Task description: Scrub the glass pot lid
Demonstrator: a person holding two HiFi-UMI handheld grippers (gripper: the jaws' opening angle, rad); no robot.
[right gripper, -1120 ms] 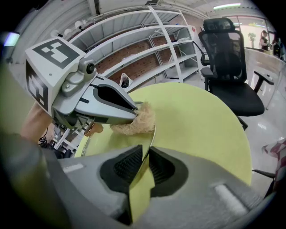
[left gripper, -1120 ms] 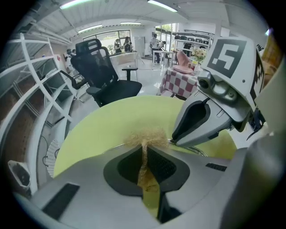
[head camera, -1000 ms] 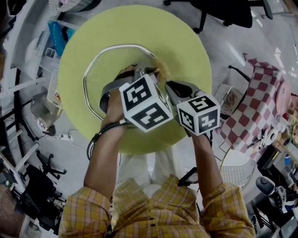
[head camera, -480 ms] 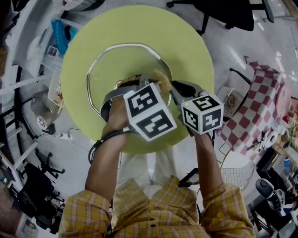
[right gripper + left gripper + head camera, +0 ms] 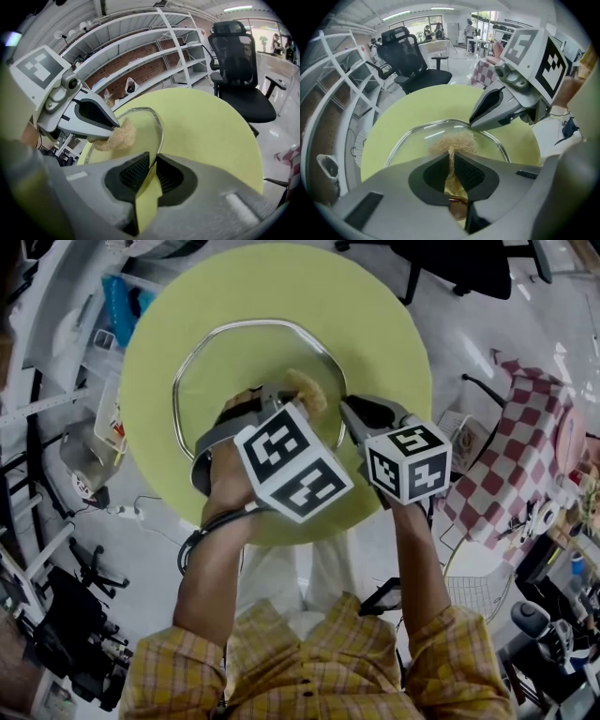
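The glass pot lid (image 5: 234,357) with a metal rim lies on the round yellow-green table (image 5: 375,324). My left gripper (image 5: 289,397) is shut on a tan fibrous scrubber (image 5: 306,388), which presses on the glass near the lid's near right side. In the left gripper view the scrubber (image 5: 452,142) bulges out past the jaws onto the lid (image 5: 415,143). My right gripper (image 5: 347,411) is shut on the lid's rim at its right edge. The right gripper view shows that rim (image 5: 158,126) running into the jaws of the right gripper (image 5: 152,164).
A black office chair (image 5: 450,263) stands beyond the table. A red-and-white chequered cloth (image 5: 520,456) lies at the right. White shelving and clutter (image 5: 56,352) fill the left side. A wire basket (image 5: 478,592) sits on the floor at the lower right.
The left gripper has slid the scrubber a little to the left across the glass. The right gripper keeps its hold on the rim.
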